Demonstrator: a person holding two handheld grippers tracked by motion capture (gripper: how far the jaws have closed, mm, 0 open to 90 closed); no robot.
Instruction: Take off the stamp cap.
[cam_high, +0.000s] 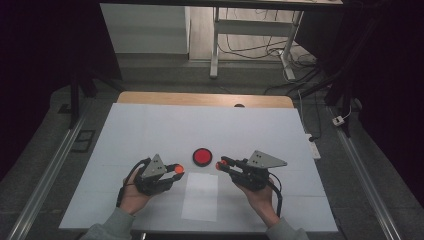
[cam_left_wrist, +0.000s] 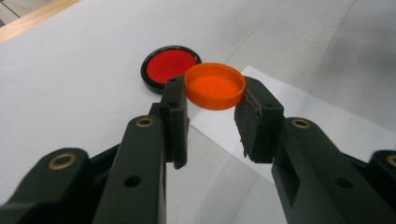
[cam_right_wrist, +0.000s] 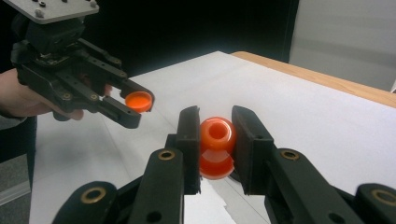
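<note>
My left gripper (cam_high: 176, 170) is shut on a shallow orange cap (cam_left_wrist: 215, 85), gripped by its rim with the hollow side up, a little above the table. My right gripper (cam_high: 220, 164) is shut on a small round orange bottle (cam_right_wrist: 217, 147) whose open mouth faces the camera. The two grippers point at each other across a short gap. In the right gripper view the left gripper (cam_right_wrist: 135, 106) and its cap (cam_right_wrist: 139, 100) hang at the upper left. A red disc with a black rim (cam_high: 202, 156) lies flat on the table between and just beyond both grippers.
A white sheet of paper (cam_high: 201, 197) lies on the white table cover (cam_high: 150, 130) in front of the person, between the two hands. The table's wooden back edge (cam_high: 200, 98) shows beyond. A desk frame and cables (cam_high: 280, 50) stand on the floor behind.
</note>
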